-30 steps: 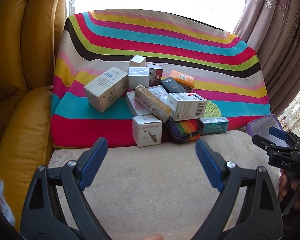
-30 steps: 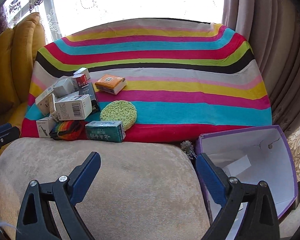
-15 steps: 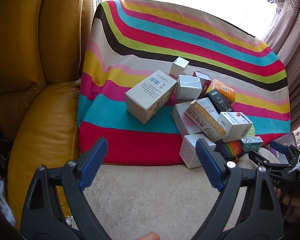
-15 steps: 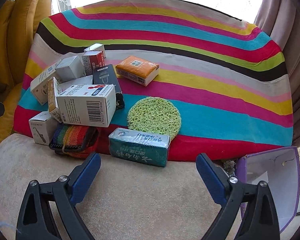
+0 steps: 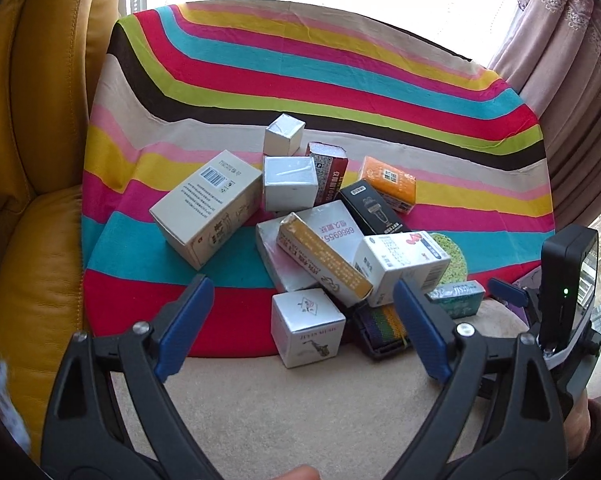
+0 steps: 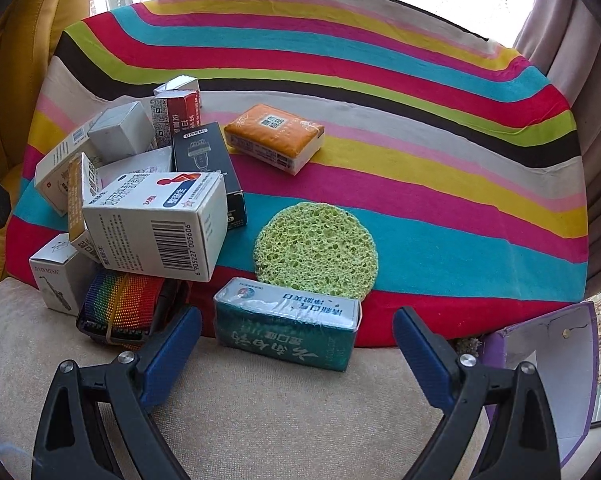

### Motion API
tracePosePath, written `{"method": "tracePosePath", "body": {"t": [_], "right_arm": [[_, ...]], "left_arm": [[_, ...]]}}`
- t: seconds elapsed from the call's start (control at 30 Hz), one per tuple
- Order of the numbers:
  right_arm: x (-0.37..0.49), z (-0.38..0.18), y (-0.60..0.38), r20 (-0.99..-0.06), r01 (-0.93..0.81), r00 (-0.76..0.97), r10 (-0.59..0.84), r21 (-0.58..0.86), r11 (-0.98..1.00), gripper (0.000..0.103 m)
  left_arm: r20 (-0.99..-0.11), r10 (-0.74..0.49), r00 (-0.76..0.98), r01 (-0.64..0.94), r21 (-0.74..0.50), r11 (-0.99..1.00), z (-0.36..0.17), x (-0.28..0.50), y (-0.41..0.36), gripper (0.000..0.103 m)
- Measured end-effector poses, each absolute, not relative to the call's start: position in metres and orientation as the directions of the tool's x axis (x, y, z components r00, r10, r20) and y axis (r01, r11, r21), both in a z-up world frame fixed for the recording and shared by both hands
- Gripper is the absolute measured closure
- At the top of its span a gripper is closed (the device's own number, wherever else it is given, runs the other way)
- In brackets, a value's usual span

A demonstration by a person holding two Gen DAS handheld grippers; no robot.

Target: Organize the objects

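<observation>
A heap of small boxes lies on a striped cloth (image 5: 340,80). In the left wrist view a small white saxophone box (image 5: 306,326) sits nearest, just ahead of my open, empty left gripper (image 5: 300,320). A large white box (image 5: 206,208) lies to the left. In the right wrist view a teal box (image 6: 286,328) lies right ahead of my open, empty right gripper (image 6: 296,344). Behind it is a green round sponge (image 6: 316,250), an orange pack (image 6: 276,136) and a barcode box (image 6: 156,224). A rainbow strap (image 6: 120,308) lies at the left.
A purple-edged open box (image 6: 548,364) stands at the right of the beige cushion (image 6: 280,420). A yellow leather armchair (image 5: 28,160) is at the left. Curtains (image 5: 572,40) hang at the right. The right gripper's body (image 5: 560,304) shows at the right of the left wrist view.
Both grippers have moved forward and closer to the heap. The left one swung left and then back towards the boxes. Both stayed open.
</observation>
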State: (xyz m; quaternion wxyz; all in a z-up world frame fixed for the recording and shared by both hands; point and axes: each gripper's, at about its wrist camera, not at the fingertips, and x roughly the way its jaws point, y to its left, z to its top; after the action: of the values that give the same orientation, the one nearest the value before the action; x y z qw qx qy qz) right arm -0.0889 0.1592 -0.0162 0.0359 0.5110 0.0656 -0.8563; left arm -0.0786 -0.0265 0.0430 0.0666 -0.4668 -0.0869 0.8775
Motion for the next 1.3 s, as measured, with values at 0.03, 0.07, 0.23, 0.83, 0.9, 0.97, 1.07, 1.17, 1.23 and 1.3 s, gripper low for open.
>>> {"method": "tracePosePath", "body": {"t": [0.03, 0.07, 0.23, 0.83, 0.9, 0.97, 1.07, 1.17, 1.23, 1.3], "right_arm": [[-0.09, -0.018, 0.159, -0.881, 0.127, -0.474, 0.01, -0.08, -0.989, 0.013], [-0.091, -0.021, 0.159, -0.884, 0.127, -0.467, 0.014, -0.083, -0.988, 0.022], [-0.089, -0.024, 0.164, -0.879, 0.108, -0.476, 0.011, -0.071, -0.992, 0.028], [-0.044, 0.023, 0.24, -0.74, -0.124, -0.662, 0.12, -0.05, -0.991, 0.028], [-0.043, 0.018, 0.249, -0.747, -0.144, -0.654, 0.117, -0.029, -0.989, 0.028], [-0.043, 0.013, 0.252, -0.758, -0.149, -0.643, 0.108, -0.014, -0.989, 0.028], [-0.043, 0.012, 0.249, -0.754, -0.136, -0.649, 0.103, -0.018, -0.991, 0.028], [-0.04, 0.013, 0.252, -0.754, -0.138, -0.651, 0.09, 0.0, -0.99, 0.028], [-0.039, 0.012, 0.254, -0.755, -0.138, -0.651, 0.08, 0.014, -0.99, 0.028], [-0.038, 0.013, 0.255, -0.753, -0.135, -0.654, 0.069, 0.027, -0.99, 0.028]], "left_arm": [[-0.81, 0.202, -0.55, -0.024, -0.227, -0.974, 0.041, -0.08, -0.027, 0.01], [-0.809, 0.206, -0.55, -0.007, -0.242, -0.97, 0.04, -0.081, -0.028, 0.01], [-0.787, 0.248, -0.564, 0.002, -0.302, -0.953, 0.048, -0.082, -0.022, 0.016], [-0.82, 0.187, -0.541, -0.089, -0.165, -0.982, 0.027, -0.1, 0.07, 0.017], [-0.828, 0.161, -0.537, -0.083, -0.139, -0.987, 0.024, -0.101, 0.073, 0.017], [-0.832, 0.137, -0.538, -0.085, -0.108, -0.99, 0.023, -0.102, 0.077, 0.017], [-0.845, 0.108, -0.524, -0.082, -0.076, -0.994, 0.019, -0.103, 0.082, 0.026], [-0.85, 0.088, -0.519, -0.08, -0.054, -0.995, 0.015, -0.102, 0.085, 0.029], [-0.849, 0.084, -0.522, -0.082, -0.048, -0.995, 0.016, -0.101, 0.087, 0.029], [-0.846, 0.087, -0.527, -0.085, -0.049, -0.995, 0.018, -0.099, 0.088, 0.029]]}}
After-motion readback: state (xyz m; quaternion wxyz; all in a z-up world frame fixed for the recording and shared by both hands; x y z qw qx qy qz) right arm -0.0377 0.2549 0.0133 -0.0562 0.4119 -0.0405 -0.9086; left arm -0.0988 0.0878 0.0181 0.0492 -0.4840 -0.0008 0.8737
